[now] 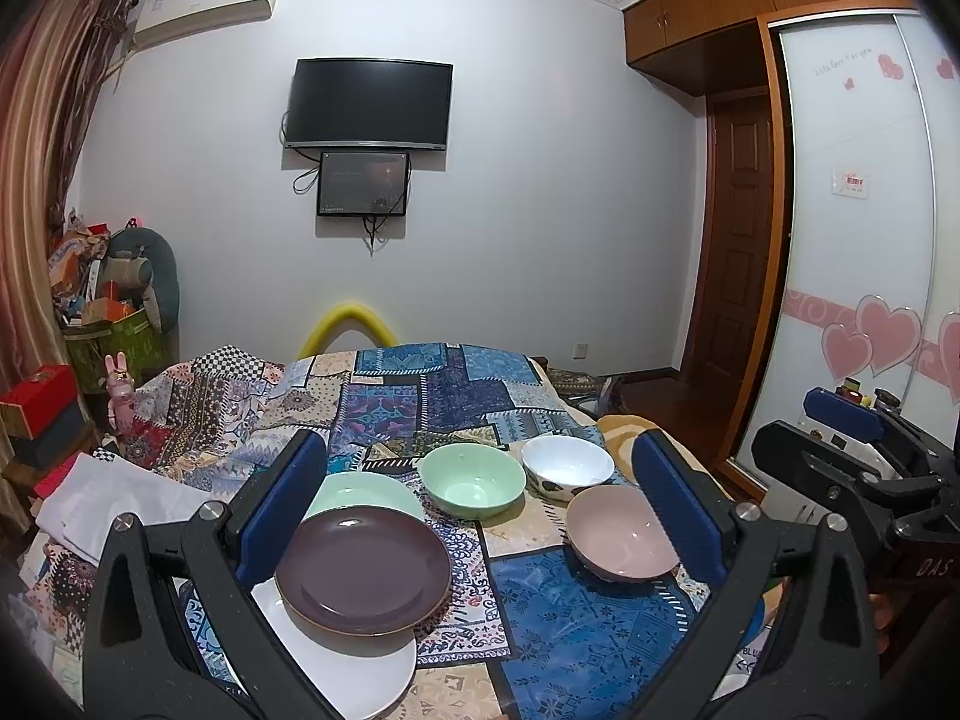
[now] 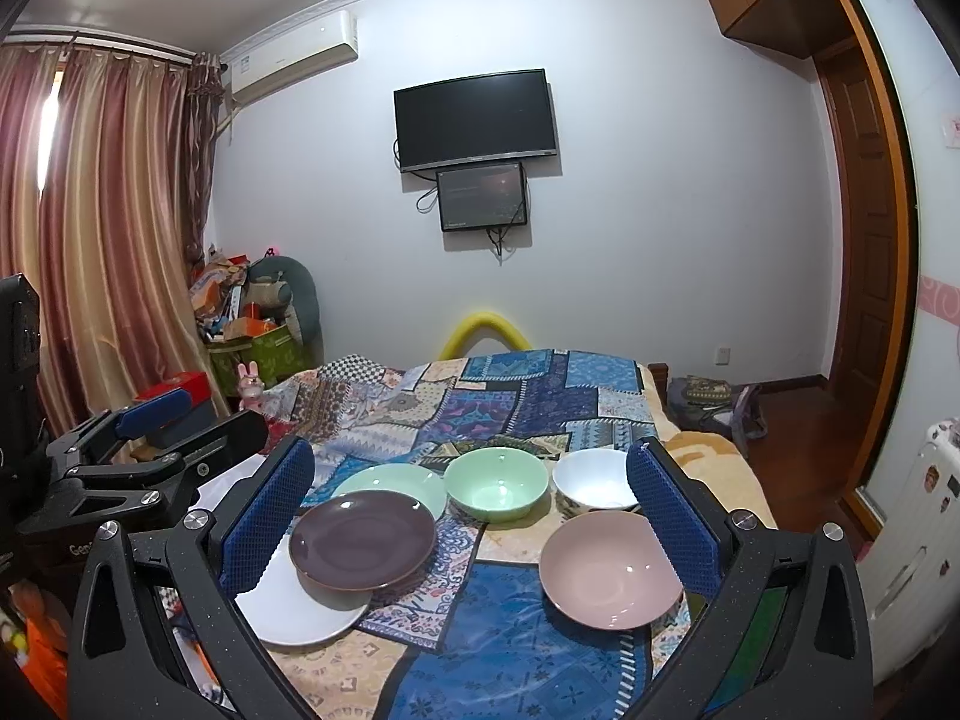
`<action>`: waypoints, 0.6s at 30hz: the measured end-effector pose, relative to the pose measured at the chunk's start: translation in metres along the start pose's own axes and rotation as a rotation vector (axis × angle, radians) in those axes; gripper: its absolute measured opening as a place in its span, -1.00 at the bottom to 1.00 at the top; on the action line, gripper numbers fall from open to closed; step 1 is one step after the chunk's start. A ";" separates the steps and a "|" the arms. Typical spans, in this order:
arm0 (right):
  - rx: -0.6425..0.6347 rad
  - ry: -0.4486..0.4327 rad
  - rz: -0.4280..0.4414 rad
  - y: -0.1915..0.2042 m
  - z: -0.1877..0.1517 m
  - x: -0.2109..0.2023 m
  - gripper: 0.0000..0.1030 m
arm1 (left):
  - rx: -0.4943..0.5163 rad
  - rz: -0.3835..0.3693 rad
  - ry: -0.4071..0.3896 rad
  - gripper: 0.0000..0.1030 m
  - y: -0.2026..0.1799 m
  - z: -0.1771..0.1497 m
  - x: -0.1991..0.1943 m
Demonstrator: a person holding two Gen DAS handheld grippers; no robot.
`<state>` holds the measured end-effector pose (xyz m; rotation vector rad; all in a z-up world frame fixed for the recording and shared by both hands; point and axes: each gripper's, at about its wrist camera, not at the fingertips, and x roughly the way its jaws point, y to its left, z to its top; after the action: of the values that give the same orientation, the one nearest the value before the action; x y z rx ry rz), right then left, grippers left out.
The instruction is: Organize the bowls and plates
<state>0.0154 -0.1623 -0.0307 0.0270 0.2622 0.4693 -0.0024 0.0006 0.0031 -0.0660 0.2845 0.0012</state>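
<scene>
On the patchwork cloth lie three plates: a dark purple plate (image 1: 363, 570) (image 2: 363, 540) overlapping a white plate (image 1: 354, 669) (image 2: 294, 606) in front and a pale green plate (image 1: 366, 492) (image 2: 390, 483) behind. To their right stand a green bowl (image 1: 472, 480) (image 2: 497, 483), a white bowl (image 1: 567, 465) (image 2: 594, 486) and a pink bowl (image 1: 621, 531) (image 2: 609, 567). My left gripper (image 1: 474, 516) hangs open above the dishes, holding nothing. My right gripper (image 2: 471, 510) is open too, also holding nothing. Each gripper shows at the edge of the other's view.
The cloth (image 1: 570, 618) covers a bed whose right edge drops to a wooden floor (image 2: 786, 426). Folded white fabric (image 1: 114, 504) lies at the left. Boxes and clutter (image 1: 102, 300) pile by the curtain. A wardrobe (image 1: 858, 240) stands at the right.
</scene>
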 end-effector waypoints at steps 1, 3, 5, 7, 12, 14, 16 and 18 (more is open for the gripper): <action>0.000 0.000 0.000 0.000 0.000 0.000 1.00 | 0.000 0.001 -0.001 1.00 0.000 0.000 0.001; 0.000 0.000 0.000 0.000 0.000 0.000 1.00 | -0.001 0.001 -0.004 1.00 0.001 0.000 0.000; 0.000 0.000 -0.002 0.001 0.001 0.000 1.00 | 0.000 0.000 -0.004 1.00 0.001 0.000 0.000; -0.001 0.001 -0.001 0.001 0.000 0.000 1.00 | 0.001 0.001 -0.006 1.00 0.000 0.001 -0.001; 0.000 0.000 0.000 0.001 0.000 0.000 1.00 | 0.000 0.000 -0.006 1.00 0.000 0.001 0.000; -0.001 0.000 0.000 0.000 0.000 0.000 1.00 | 0.001 -0.001 -0.006 1.00 0.000 0.002 -0.001; 0.000 0.000 0.001 0.000 0.000 0.001 1.00 | 0.000 -0.001 -0.006 1.00 0.000 0.001 -0.001; 0.001 -0.001 0.001 0.002 0.000 -0.001 1.00 | -0.001 -0.002 -0.005 1.00 0.000 0.001 -0.001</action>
<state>0.0135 -0.1611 -0.0304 0.0280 0.2616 0.4703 -0.0032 0.0009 0.0046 -0.0670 0.2794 -0.0006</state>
